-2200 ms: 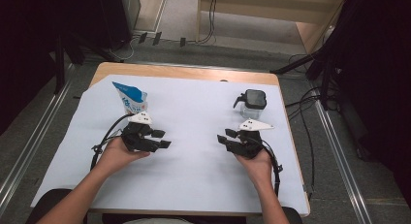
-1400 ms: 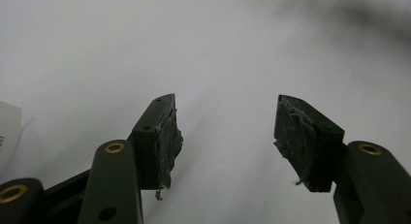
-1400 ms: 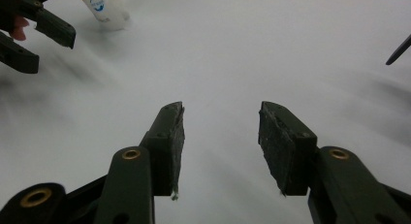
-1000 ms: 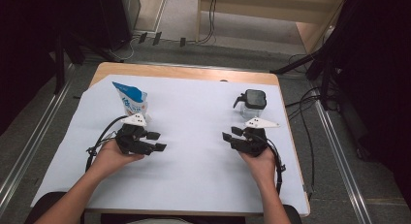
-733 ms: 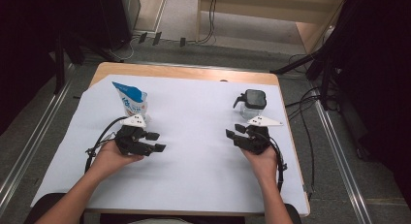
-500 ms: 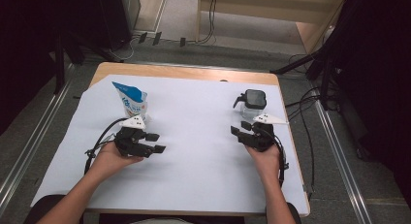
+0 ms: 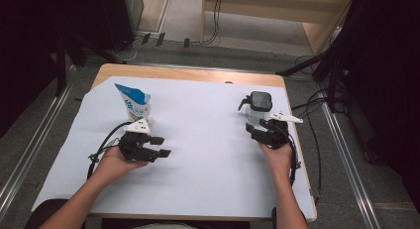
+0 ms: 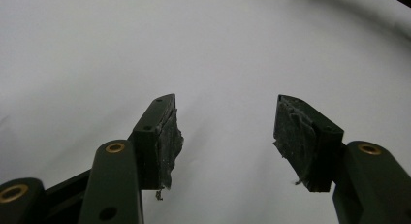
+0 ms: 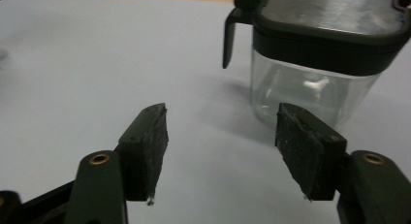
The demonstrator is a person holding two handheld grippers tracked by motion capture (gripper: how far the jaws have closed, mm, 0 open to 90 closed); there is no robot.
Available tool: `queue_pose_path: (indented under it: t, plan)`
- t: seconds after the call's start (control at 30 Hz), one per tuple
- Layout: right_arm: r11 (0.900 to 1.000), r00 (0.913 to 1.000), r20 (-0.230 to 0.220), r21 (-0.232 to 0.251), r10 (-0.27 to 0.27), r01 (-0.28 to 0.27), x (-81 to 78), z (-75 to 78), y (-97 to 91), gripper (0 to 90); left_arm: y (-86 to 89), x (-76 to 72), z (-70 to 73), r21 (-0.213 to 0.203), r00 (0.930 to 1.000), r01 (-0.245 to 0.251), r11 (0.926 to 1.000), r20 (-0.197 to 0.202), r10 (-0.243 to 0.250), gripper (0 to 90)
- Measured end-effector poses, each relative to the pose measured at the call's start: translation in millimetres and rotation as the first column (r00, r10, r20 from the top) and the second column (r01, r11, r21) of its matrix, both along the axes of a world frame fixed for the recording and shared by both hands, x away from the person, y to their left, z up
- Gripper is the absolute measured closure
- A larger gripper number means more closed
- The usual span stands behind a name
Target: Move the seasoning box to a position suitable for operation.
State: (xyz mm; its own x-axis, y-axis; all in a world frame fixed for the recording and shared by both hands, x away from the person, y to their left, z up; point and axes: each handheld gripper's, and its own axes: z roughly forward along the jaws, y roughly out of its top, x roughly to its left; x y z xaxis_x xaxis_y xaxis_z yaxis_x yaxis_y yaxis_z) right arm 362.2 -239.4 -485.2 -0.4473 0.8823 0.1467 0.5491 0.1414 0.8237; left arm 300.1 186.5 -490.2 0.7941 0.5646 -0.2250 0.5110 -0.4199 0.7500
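Right gripper (image 7: 257,131) just opened, empty, near jar (image 7: 259,106)

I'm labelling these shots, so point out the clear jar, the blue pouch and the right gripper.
jar (image 9: 310,95), right gripper view, on its clear wall under the black lid.
pouch (image 7: 133,102), high view, on its blue-and-white front.
right gripper (image 9: 220,146), right gripper view, midway between its open jaw tips.
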Motion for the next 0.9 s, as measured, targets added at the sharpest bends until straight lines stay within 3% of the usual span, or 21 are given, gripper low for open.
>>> queue_pose_path:
  t: [0.27, 0.43, 0.6, 0.67, 0.9]
  plan:
    - [0.9943, 0.9945, -0.018, -0.026, -0.104, 0.103, 10.1, 1.7, -0.7, 24.2, -5.6, 2.8, -1.7, 0.013, 0.9999, 0.007, 0.9999, -0.011, -0.007, 42.4]
    - [0.9845, 0.9843, -0.025, 0.014, -0.174, 0.175, 21.2, 1.0, -10.6, 15.1, -7.4, 5.6, -1.2, 0.012, 0.9998, 0.011, 0.9999, -0.016, -0.011, 42.7]
    - [0.9808, 0.9805, -0.025, -0.013, -0.195, 0.195, 29.8, 0.5, -7.7, 13.4, -9.3, 8.8, 0.5, 0.018, 0.9998, 0.012, 0.9998, -0.013, -0.012, 42.6]
    - [0.9761, 0.9771, -0.006, -0.047, -0.213, 0.212, 36.1, 0.7, -2.4, 6.5, -9.6, 10.0, 1.5, 0.019, 0.9998, 0.014, 0.9997, -0.016, -0.014, 42.3]
    - [0.9666, 0.9688, 0.005, -0.067, -0.248, 0.248, 48.2, -2.1, 7.3, 0.0, -9.4, 11.2, 1.4, 0.010, 0.9997, 0.011, 0.9999, -0.021, -0.010, 41.4]
